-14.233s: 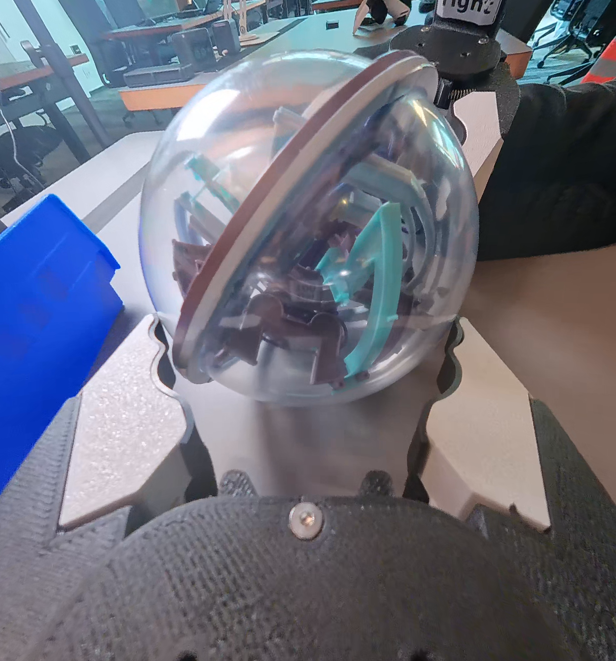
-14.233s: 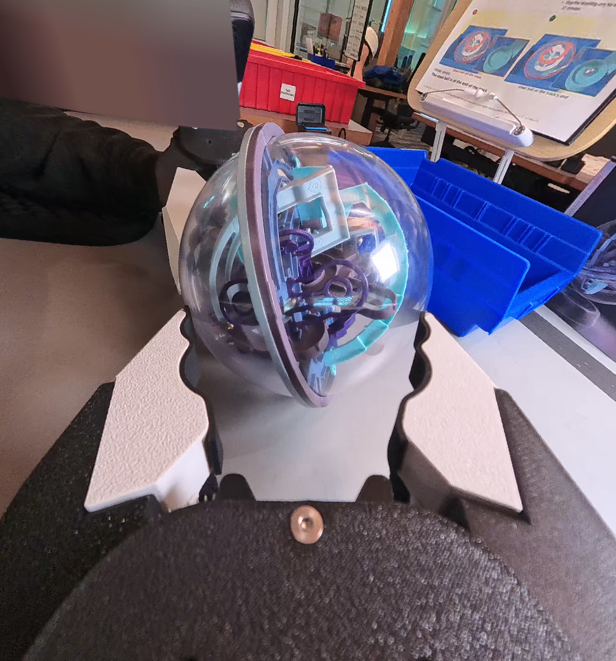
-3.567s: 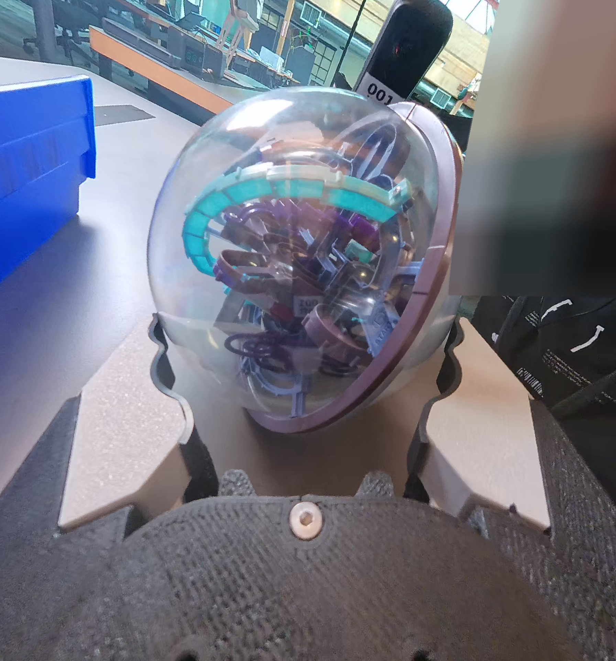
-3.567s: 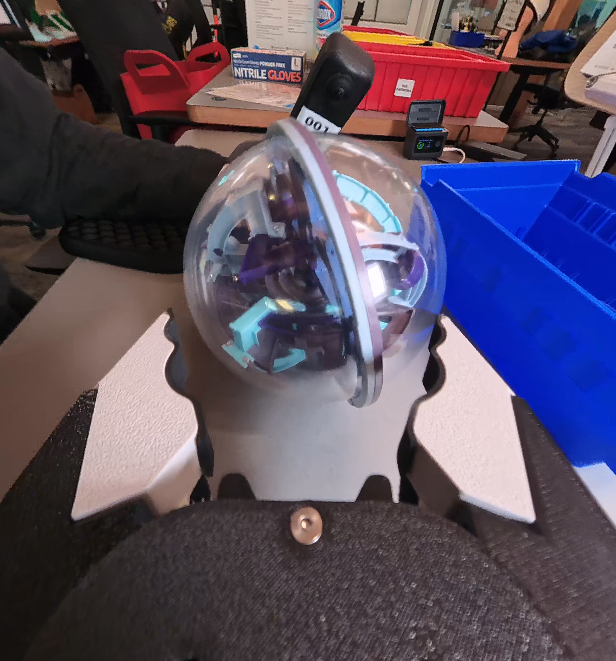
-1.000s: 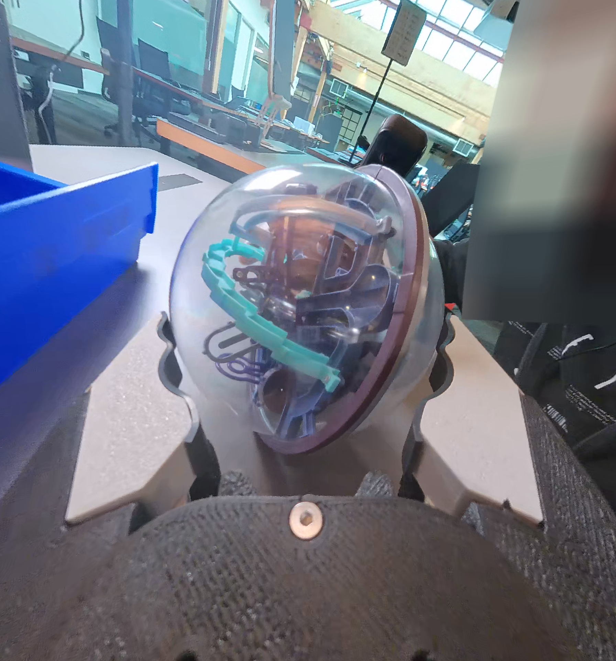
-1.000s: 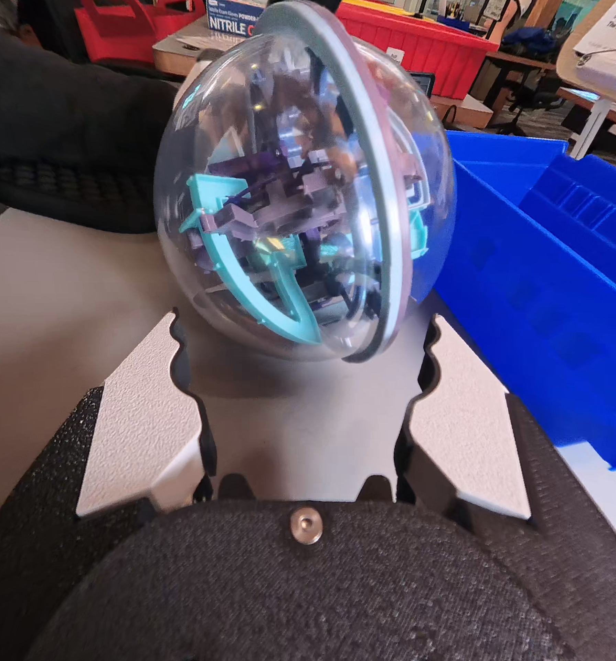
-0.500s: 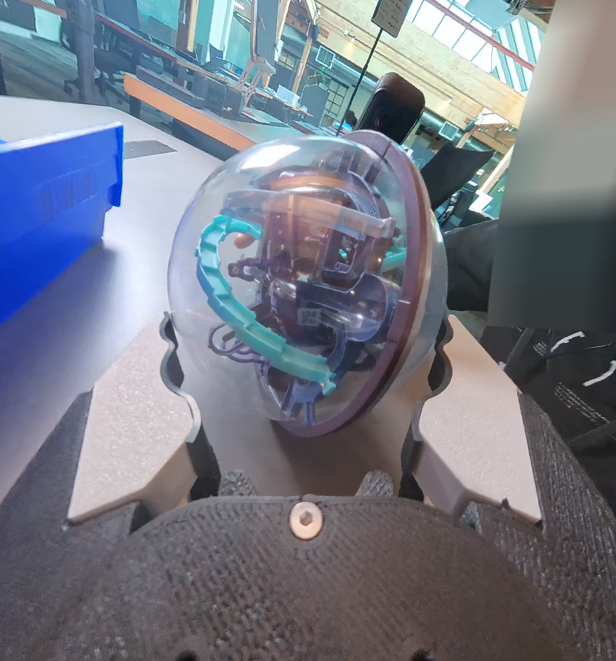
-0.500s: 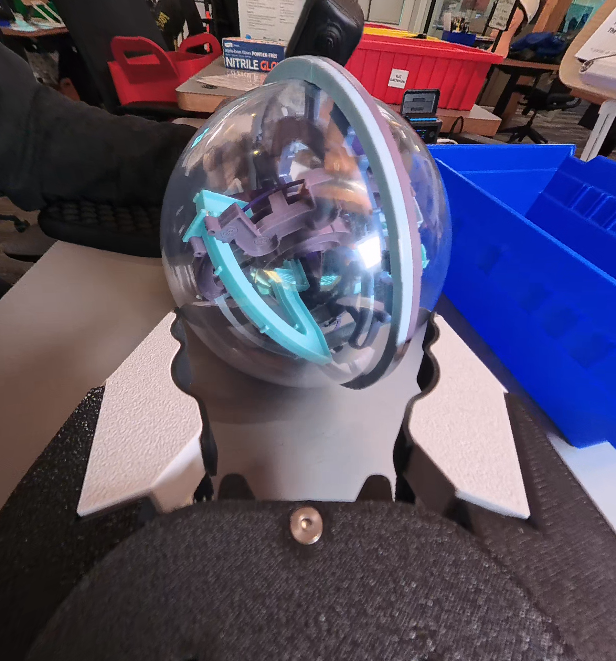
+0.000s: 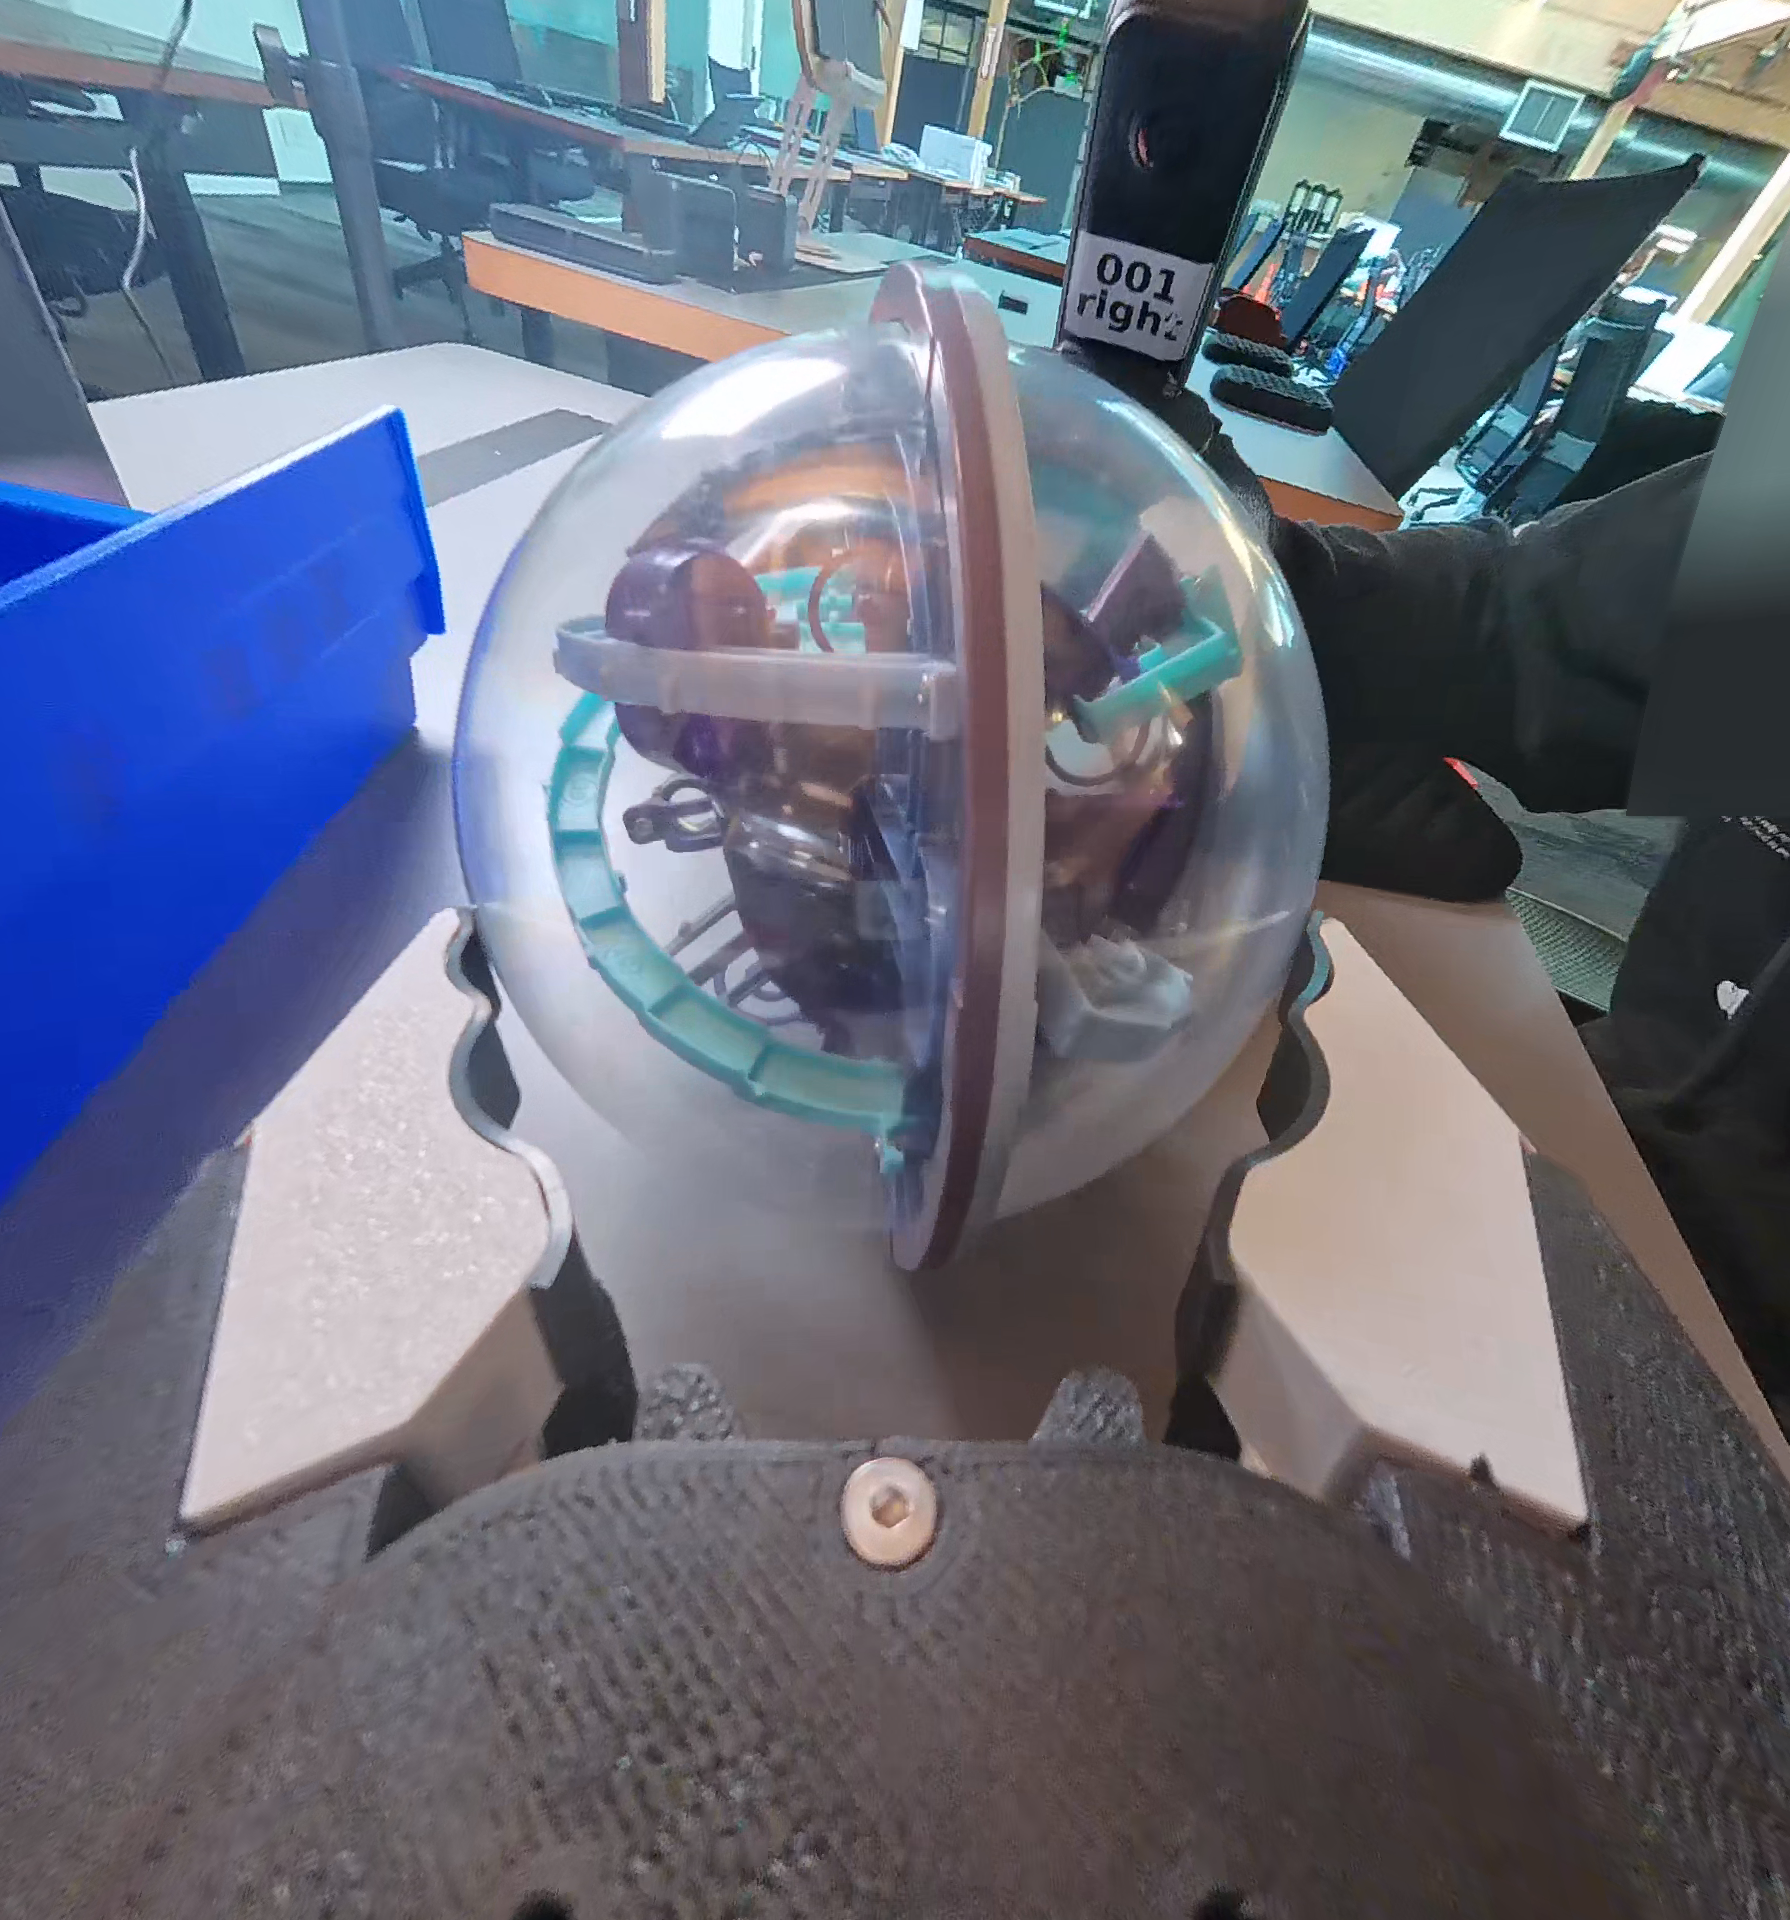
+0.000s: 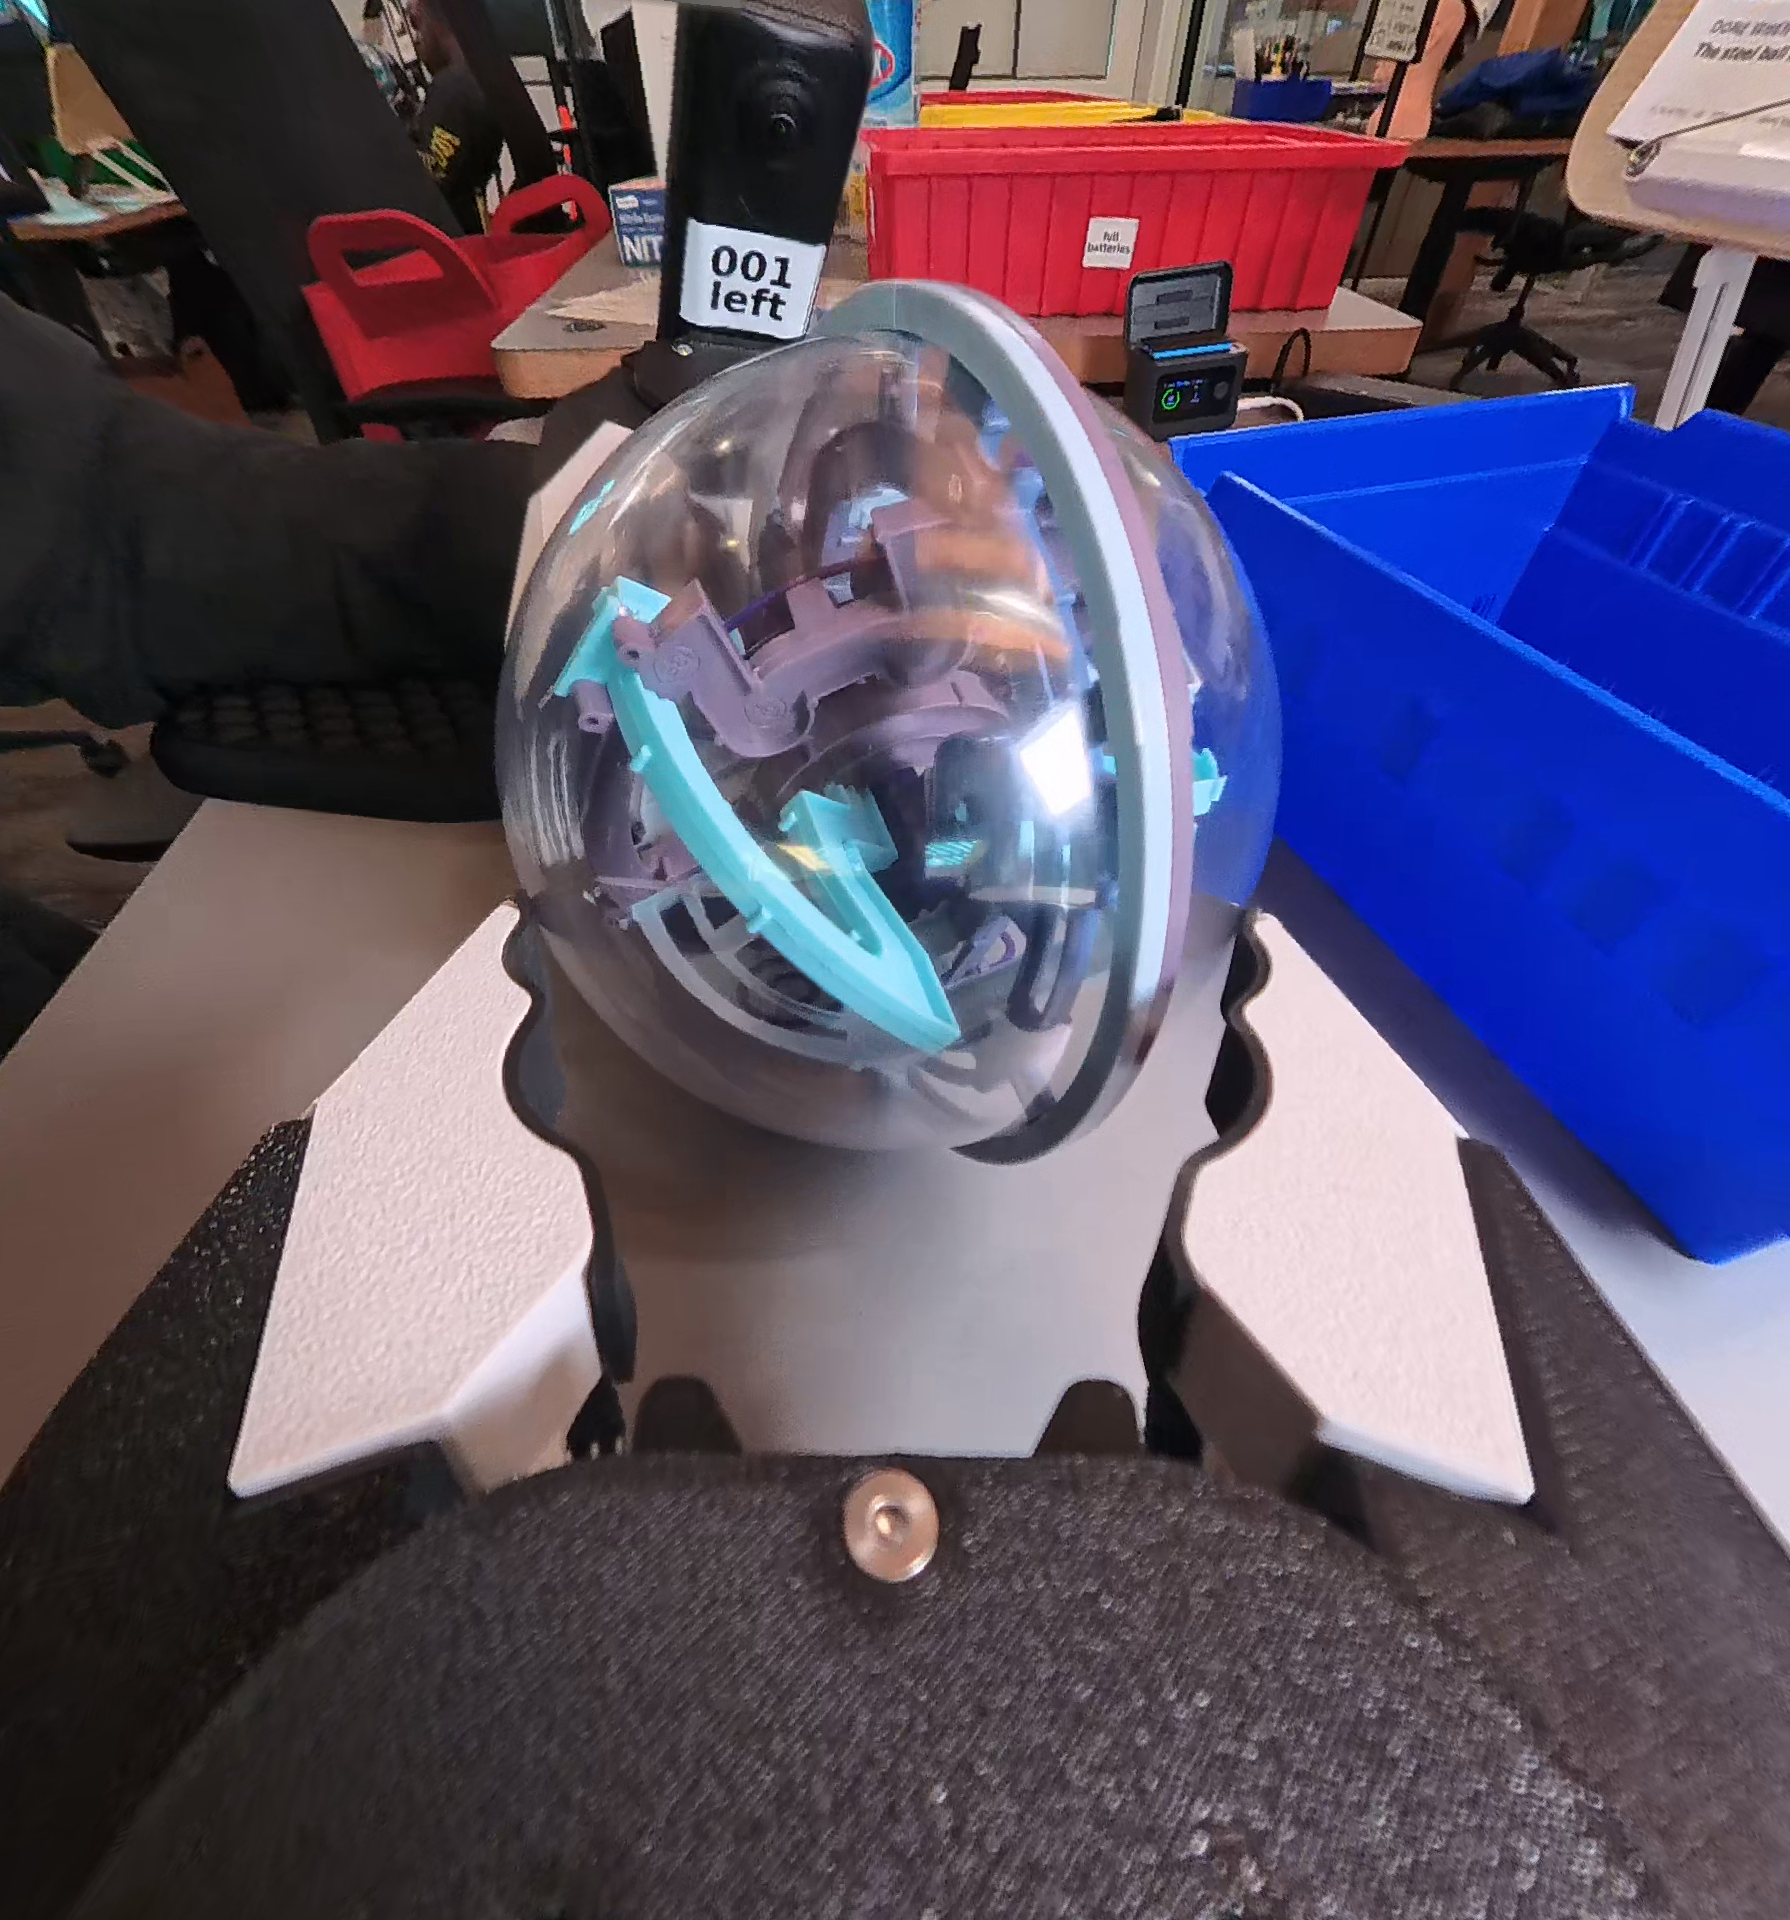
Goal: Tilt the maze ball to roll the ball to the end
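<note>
Maze ball (image 9: 891,748), a clear sphere with teal, purple and grey tracks inside and a brown-and-grey rim round its middle, sits between the two fingers of the left gripper (image 9: 891,935), whose pads press its left and right flanks; seen from the opposite side, the same ball (image 10: 886,769) is clamped likewise in the right gripper (image 10: 886,935), both pads against the shell; each gripper stands spread wide around the sphere; the ball hangs just above the pale table (image 10: 247,966); the rim runs nearly upright in the left wrist view and leans in the right one; a blue bin (image 10: 1556,790) lies just to the right of the right gripper; a dark sleeve (image 9: 1473,665) shows beyond the ball.
</note>
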The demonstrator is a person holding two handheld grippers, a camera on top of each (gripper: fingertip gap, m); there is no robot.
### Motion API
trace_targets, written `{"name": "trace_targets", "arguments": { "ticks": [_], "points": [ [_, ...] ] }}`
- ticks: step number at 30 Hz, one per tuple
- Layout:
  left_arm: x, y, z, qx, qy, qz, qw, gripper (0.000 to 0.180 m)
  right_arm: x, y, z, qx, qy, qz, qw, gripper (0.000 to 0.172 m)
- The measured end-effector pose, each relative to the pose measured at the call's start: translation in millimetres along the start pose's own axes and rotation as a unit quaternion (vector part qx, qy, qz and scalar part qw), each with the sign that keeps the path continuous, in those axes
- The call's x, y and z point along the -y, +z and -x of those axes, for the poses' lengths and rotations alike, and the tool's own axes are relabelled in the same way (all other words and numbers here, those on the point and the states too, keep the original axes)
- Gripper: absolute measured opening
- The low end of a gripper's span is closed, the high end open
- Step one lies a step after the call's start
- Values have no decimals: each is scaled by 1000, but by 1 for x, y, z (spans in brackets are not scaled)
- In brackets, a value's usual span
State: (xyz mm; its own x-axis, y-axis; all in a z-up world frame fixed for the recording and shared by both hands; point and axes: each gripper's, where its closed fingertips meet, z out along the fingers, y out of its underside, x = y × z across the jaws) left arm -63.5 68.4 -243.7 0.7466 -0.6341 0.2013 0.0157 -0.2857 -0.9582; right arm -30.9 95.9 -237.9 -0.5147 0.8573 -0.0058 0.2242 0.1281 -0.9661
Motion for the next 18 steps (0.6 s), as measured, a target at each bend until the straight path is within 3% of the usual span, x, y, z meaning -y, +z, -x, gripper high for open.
{"name": "trace_targets", "arguments": {
  "ticks": [9,18],
  "points": [
    [-1,2,4,-3,-47,4,999,145,4,-7,-4,-32,7,-9,999,124],
    [-4,5,3,-17,-77,2,997,144,-16,1,-2,-39,-21,28,999,131]
  ]
}}
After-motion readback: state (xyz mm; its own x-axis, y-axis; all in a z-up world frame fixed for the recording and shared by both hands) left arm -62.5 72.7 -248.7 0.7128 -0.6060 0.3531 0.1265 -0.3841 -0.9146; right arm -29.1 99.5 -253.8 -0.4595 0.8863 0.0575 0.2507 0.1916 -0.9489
